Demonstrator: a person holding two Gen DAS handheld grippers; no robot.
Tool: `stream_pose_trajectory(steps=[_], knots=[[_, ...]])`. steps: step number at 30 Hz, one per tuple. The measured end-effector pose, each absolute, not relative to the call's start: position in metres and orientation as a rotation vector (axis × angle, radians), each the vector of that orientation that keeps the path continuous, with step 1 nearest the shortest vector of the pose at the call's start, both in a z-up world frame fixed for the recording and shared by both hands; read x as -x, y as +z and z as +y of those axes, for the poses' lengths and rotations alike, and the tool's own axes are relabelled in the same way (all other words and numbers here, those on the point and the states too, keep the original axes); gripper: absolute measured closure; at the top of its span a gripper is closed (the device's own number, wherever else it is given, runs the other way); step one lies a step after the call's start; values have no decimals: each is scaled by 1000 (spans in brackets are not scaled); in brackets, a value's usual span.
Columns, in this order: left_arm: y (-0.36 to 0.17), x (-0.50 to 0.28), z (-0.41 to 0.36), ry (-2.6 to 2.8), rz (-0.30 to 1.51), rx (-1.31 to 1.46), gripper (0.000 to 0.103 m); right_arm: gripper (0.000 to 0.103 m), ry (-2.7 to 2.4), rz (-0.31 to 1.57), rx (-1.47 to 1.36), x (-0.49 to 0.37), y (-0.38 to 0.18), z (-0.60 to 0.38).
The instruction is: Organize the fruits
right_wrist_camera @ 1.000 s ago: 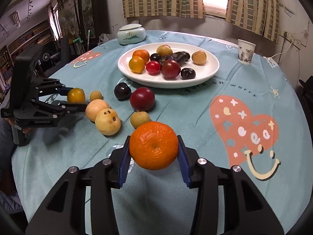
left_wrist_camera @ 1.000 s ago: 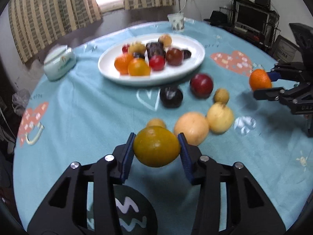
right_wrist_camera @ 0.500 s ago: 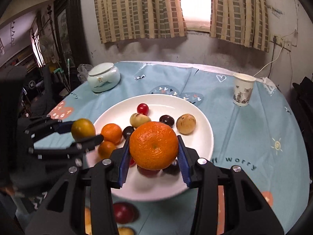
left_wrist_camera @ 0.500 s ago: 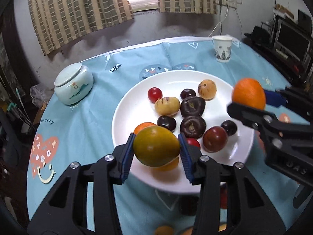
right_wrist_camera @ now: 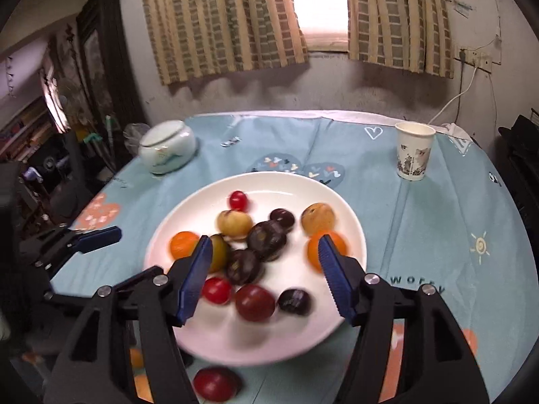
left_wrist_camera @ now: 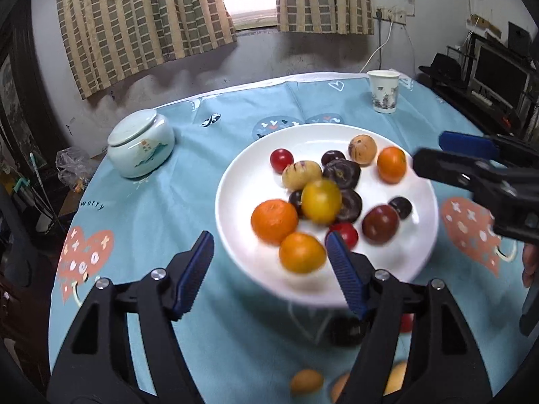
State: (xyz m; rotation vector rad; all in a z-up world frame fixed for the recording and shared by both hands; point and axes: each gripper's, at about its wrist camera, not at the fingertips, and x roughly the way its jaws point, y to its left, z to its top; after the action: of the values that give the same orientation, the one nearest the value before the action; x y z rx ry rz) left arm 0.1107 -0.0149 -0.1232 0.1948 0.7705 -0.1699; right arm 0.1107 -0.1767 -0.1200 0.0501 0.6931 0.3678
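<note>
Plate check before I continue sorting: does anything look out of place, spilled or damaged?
Nothing looks spilled or damaged. The white plate sits flat with fruit inside its rim. Only oddity: a red plum and some orange-yellow fruits lie on the tablecloth.

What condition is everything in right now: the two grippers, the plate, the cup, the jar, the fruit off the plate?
left gripper: open, holding nothing, above the plate's near edge.
right gripper: open, holding nothing, over the plate.
white plate: flat on the table, loaded with fruit.
yellow fruit: blurred, on top of the pile.
paper cup: upright; contents not visible.
ceramic jar: lid on.
red plum: on the cloth, off the plate.
</note>
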Motion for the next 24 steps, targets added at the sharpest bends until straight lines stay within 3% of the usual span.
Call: stream_pose_trajectory(steps=[9,14,24], knots=[[-142,-19,22,-283,777,-71,25,38,576,703,192,27,-172,-155],[-160,-18,21,-275,832,-38,25,38,604,762,225,25,-193,-133],[-169,-23,32,-298,880,42,25,53,616,822,312,10,-212,-104]])
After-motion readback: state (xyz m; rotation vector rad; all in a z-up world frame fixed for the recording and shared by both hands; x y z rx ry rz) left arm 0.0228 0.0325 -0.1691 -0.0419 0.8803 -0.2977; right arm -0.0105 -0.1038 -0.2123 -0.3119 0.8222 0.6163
